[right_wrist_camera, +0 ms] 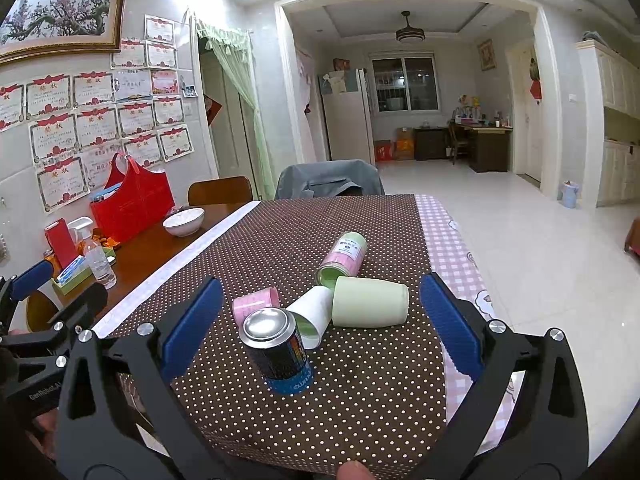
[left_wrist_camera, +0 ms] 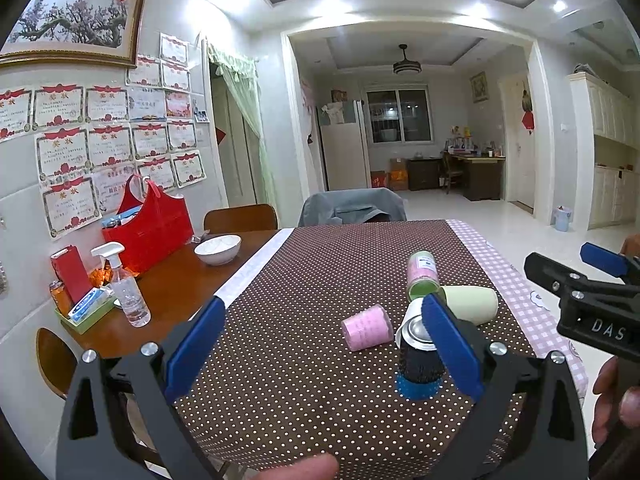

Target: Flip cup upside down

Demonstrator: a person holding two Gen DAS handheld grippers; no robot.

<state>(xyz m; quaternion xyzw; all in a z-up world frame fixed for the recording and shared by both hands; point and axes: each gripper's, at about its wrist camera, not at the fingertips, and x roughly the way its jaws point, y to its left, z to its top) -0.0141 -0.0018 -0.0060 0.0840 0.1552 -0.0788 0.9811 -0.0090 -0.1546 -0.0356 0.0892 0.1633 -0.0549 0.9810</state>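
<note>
Several cups lie on their sides on the brown dotted tablecloth (right_wrist_camera: 280, 420): a pale green cup (right_wrist_camera: 370, 307) (left_wrist_camera: 470, 303), a white cup (right_wrist_camera: 312, 316) (left_wrist_camera: 408, 318), a pink cup (right_wrist_camera: 256, 304) (left_wrist_camera: 367, 327) and a pink-and-green labelled cup (right_wrist_camera: 343, 258) (left_wrist_camera: 422, 276). A dark can (right_wrist_camera: 276, 350) (left_wrist_camera: 418, 356) stands with its metal bottom up. My left gripper (left_wrist_camera: 324, 344) is open and empty, above the cloth left of the can. My right gripper (right_wrist_camera: 324, 320) is open and empty, with the can and cups ahead between its fingers; it also shows in the left wrist view (left_wrist_camera: 592, 284).
On the bare wooden table (left_wrist_camera: 176, 284) to the left stand a white bowl (left_wrist_camera: 218, 249), a red bag (left_wrist_camera: 150, 228), a spray bottle (left_wrist_camera: 126, 288) and a box tray (left_wrist_camera: 86, 308). Chairs stand at the far edge (left_wrist_camera: 352, 206). A pink checked cloth (right_wrist_camera: 456, 264) covers the right edge.
</note>
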